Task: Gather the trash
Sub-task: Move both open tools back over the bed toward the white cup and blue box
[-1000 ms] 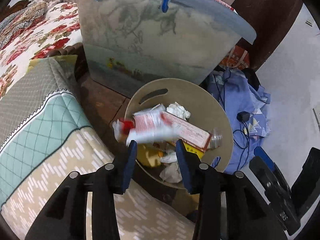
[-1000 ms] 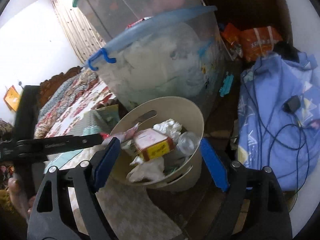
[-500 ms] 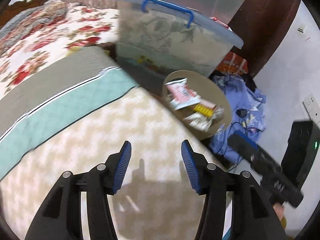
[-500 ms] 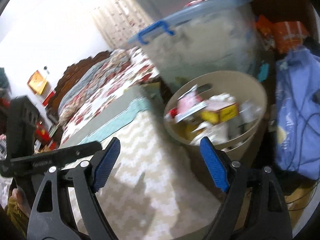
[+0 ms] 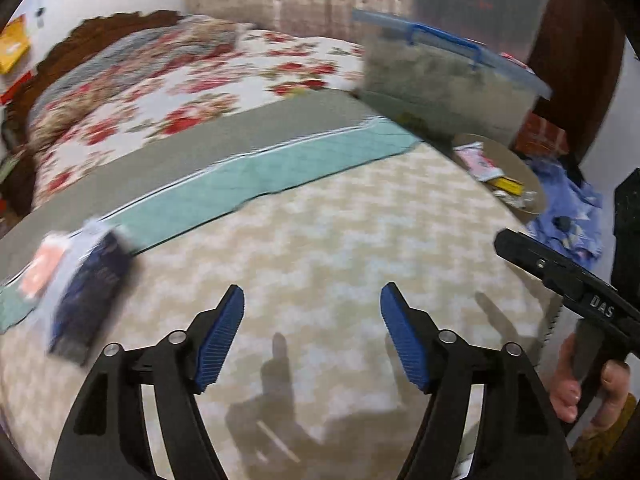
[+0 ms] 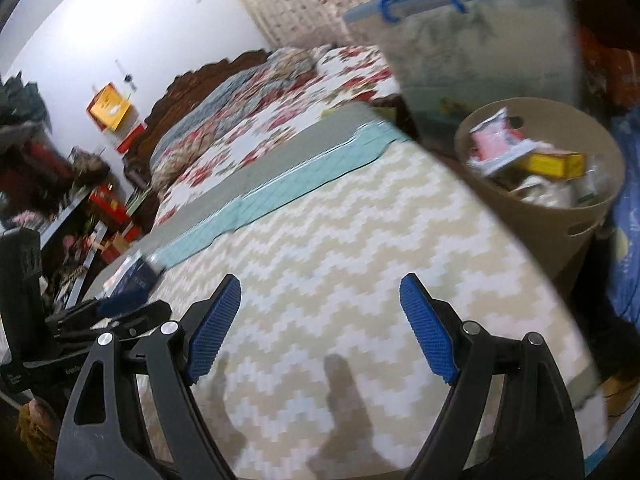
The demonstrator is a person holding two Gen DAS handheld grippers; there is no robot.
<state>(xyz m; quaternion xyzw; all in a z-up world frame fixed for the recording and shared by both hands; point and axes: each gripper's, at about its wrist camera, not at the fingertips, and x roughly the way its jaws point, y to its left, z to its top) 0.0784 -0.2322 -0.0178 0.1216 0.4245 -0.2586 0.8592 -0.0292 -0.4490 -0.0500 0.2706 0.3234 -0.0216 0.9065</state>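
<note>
Your left hand-held gripper (image 5: 312, 336), jaws just spread and empty, has swung from the bin (image 5: 516, 176) over the bed (image 5: 340, 240); your right hand-held gripper (image 6: 320, 326) stays spread, empty.

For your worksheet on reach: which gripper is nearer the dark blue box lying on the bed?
Left. The dark blue box lies just left of the left gripper; the right gripper is beyond it.

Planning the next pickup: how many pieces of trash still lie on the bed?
2: a dark blue box and an orange-white packet beside it, near the teal strip; blurred, others may be hidden.
</note>
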